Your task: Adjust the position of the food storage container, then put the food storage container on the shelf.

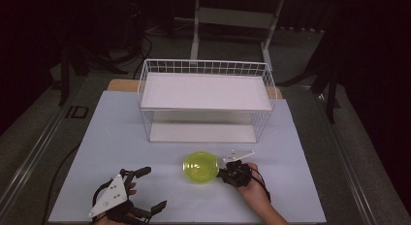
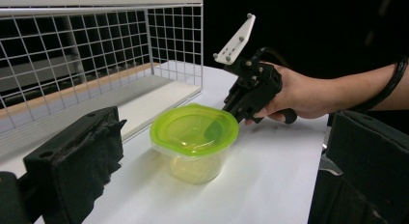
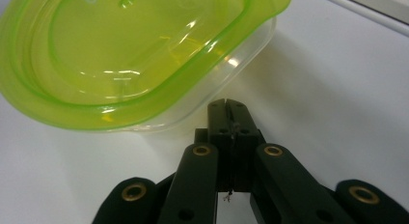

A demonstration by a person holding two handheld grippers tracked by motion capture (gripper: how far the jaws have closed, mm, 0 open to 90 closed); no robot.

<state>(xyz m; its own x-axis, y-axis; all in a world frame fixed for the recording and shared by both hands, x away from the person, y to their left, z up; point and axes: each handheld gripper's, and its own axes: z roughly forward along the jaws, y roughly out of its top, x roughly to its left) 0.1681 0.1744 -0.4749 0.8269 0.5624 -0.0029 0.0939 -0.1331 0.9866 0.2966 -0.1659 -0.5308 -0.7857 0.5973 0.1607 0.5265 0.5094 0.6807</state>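
A clear tub with a lime-green lid (image 1: 199, 167) stands on the white table top (image 1: 121, 137), in front of the wire rack. My right gripper (image 1: 221, 174) lies just right of the tub, held by a hand. Its jaws are shut with nothing between them. In the right gripper view the shut tips (image 3: 226, 106) sit just under the lid's rim (image 3: 144, 115); I cannot tell whether they touch the tub. In the left gripper view the tub (image 2: 195, 139) is straight ahead with the right gripper (image 2: 229, 108) at its far side. My left gripper (image 1: 153, 188) rests open near the front left, well apart from the tub.
A white wire rack (image 1: 206, 89) with an upper and a lower white shelf stands at the back of the table, its open front facing the tub. In the left gripper view its mesh wall (image 2: 96, 55) rises at the left. Dark floor and table legs lie beyond.
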